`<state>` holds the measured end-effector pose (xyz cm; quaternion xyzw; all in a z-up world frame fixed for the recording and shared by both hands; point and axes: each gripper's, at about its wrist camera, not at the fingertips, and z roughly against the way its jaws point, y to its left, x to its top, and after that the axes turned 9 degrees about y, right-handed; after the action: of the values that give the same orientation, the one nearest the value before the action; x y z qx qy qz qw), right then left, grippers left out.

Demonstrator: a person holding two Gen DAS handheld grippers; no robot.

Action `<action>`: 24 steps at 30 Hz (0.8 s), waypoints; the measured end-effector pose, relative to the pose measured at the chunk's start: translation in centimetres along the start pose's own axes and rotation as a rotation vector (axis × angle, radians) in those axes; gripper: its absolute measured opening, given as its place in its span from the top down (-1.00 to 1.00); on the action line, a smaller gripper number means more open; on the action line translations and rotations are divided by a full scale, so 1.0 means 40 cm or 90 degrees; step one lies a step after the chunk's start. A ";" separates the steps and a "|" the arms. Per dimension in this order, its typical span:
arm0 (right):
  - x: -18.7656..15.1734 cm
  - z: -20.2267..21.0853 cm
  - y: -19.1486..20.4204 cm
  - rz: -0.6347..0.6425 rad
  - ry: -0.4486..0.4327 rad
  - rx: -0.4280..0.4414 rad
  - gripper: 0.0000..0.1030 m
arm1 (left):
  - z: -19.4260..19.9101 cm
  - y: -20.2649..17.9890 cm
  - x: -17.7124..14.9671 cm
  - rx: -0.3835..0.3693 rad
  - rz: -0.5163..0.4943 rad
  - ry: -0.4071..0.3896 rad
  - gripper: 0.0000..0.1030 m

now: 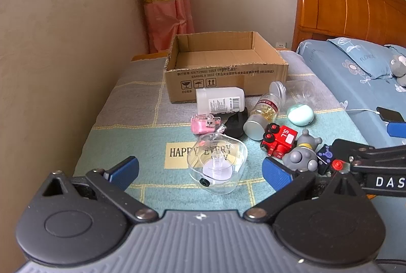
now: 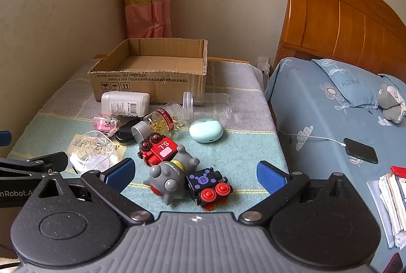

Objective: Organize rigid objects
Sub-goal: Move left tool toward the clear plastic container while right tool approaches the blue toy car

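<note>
Left gripper (image 1: 200, 171) is hovering with fingers spread wide around a clear plastic rounded case (image 1: 217, 163), not touching. Right gripper (image 2: 195, 175) is hovering likewise, fingers apart, over a grey spiky toy figure (image 2: 168, 177) and black toy truck (image 2: 208, 184). Open brown cardboard box (image 1: 225, 67) is sitting behind the clutter on the cloth-covered desk (image 1: 121, 135).

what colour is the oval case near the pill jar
Mint green; the oval case shows best in the right wrist view.
</note>
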<state>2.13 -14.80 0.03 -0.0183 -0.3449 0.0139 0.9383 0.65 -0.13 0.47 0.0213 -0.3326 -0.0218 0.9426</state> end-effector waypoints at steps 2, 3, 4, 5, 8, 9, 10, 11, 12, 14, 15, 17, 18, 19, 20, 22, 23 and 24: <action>0.003 0.000 -0.001 0.001 -0.001 0.002 -1.00 | -0.003 -0.001 0.002 -0.001 -0.004 0.001 -0.99; 0.004 0.000 -0.001 0.002 -0.002 0.003 -1.00 | -0.004 -0.002 0.003 -0.002 -0.006 0.001 -0.99; 0.005 0.000 -0.001 0.003 -0.003 0.004 -1.00 | -0.006 -0.002 0.004 -0.004 -0.007 0.001 -0.99; 0.006 0.000 -0.001 0.004 -0.004 0.005 -1.00 | -0.007 -0.002 0.004 -0.006 -0.009 0.001 -0.99; 0.010 -0.002 -0.001 0.010 -0.009 0.011 -1.00 | -0.012 0.001 0.010 -0.017 -0.020 -0.002 -0.99; 0.011 -0.002 -0.003 0.013 -0.013 0.015 -1.00 | -0.013 0.003 0.012 -0.022 -0.025 -0.004 -0.99; 0.012 -0.003 -0.004 0.016 -0.016 0.019 -1.00 | -0.015 0.005 0.013 -0.028 -0.031 -0.006 -0.99; 0.013 -0.003 -0.006 0.019 -0.018 0.025 -1.00 | -0.017 0.006 0.015 -0.034 -0.037 -0.007 -0.99; 0.013 -0.004 -0.008 0.024 -0.021 0.032 -1.00 | -0.020 0.006 0.015 -0.037 -0.043 -0.008 -0.99; 0.014 -0.007 -0.010 0.035 -0.028 0.041 -1.00 | -0.030 0.006 0.018 -0.044 -0.064 -0.007 -0.99; 0.014 -0.009 -0.011 0.042 -0.032 0.043 -1.00 | -0.035 0.004 0.019 -0.047 -0.071 -0.005 -0.99; 0.015 -0.016 -0.013 0.053 -0.034 0.045 -1.00 | -0.054 0.004 0.022 -0.055 -0.090 -0.001 -0.99; 0.014 -0.023 -0.015 0.060 -0.035 0.046 -1.00 | -0.063 0.005 0.021 -0.056 -0.095 0.003 -0.99; 0.013 -0.029 -0.017 0.066 -0.036 0.048 -1.00 | -0.077 0.007 0.022 -0.063 -0.104 0.007 -0.99; 0.010 -0.038 -0.020 0.073 -0.034 0.049 -1.00 | -0.090 0.009 0.020 -0.071 -0.112 0.011 -0.99; 0.005 -0.061 -0.029 0.088 -0.026 0.052 -1.00 | -0.116 0.013 0.018 -0.074 -0.118 0.021 -0.99; 0.000 -0.074 -0.034 0.094 -0.021 0.055 -1.00 | -0.132 0.014 0.016 -0.078 -0.127 0.024 -0.99; -0.005 -0.088 -0.040 0.099 -0.013 0.058 -1.00 | -0.146 0.015 0.016 -0.081 -0.133 0.030 -0.99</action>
<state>4.28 -16.50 -2.71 -0.0023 -0.3508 0.1027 0.9308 4.83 0.58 -3.66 -0.0033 -0.3044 -0.1405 0.9421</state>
